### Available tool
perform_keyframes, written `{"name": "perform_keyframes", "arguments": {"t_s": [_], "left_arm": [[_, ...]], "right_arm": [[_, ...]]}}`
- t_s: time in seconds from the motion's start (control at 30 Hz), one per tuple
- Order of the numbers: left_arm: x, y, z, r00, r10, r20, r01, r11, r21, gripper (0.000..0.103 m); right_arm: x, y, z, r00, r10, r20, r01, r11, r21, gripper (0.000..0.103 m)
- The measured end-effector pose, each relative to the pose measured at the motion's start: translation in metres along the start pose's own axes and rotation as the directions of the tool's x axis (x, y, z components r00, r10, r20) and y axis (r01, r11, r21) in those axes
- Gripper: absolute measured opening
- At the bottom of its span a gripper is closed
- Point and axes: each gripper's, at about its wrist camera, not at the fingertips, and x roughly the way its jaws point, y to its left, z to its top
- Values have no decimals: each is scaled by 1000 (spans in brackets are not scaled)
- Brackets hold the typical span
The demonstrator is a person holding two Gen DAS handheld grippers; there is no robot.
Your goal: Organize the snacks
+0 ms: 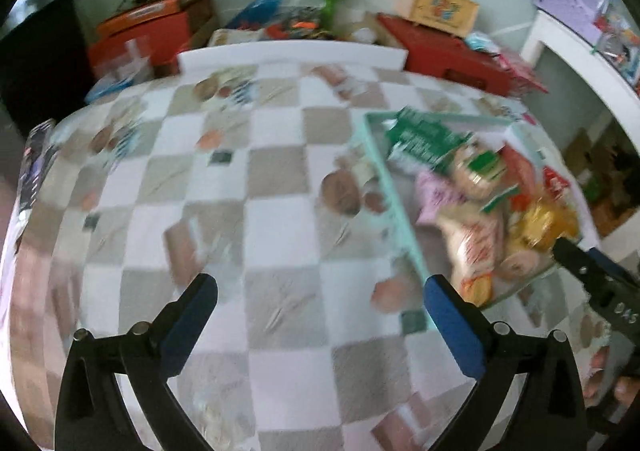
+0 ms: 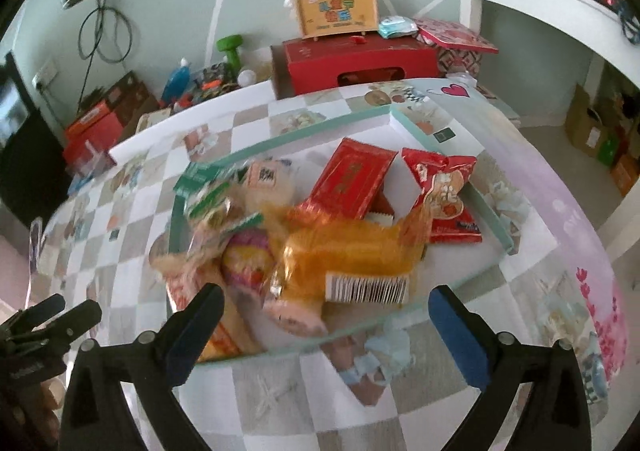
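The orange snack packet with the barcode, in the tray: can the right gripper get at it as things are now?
Probably yes. The right gripper is open and empty, and the orange packet lies on top of the pile, just ahead of the jaws, with nothing covering it.

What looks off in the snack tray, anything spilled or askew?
Nothing spilled. In the clear, mint-rimmed tray the packets lie heaped at all angles: the orange packet with the barcode sprawls across others, while the red flat packet lies tilted behind it.
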Motion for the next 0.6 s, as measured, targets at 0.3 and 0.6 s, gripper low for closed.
{"name": "perform_keyframes", "arguments": {"t_s": [0.3,0.6], "left_arm": [[-4,-11,-28,990,140,-11,-140,990,-9,103],[1,-8,-28,987,163,-11,-163,986,-27,103]], "right_arm": [[-4,9,-14,1000,1,-15,-2,997,-73,103],[7,6,-19,999,1,-38,-3,997,-74,103]]}}
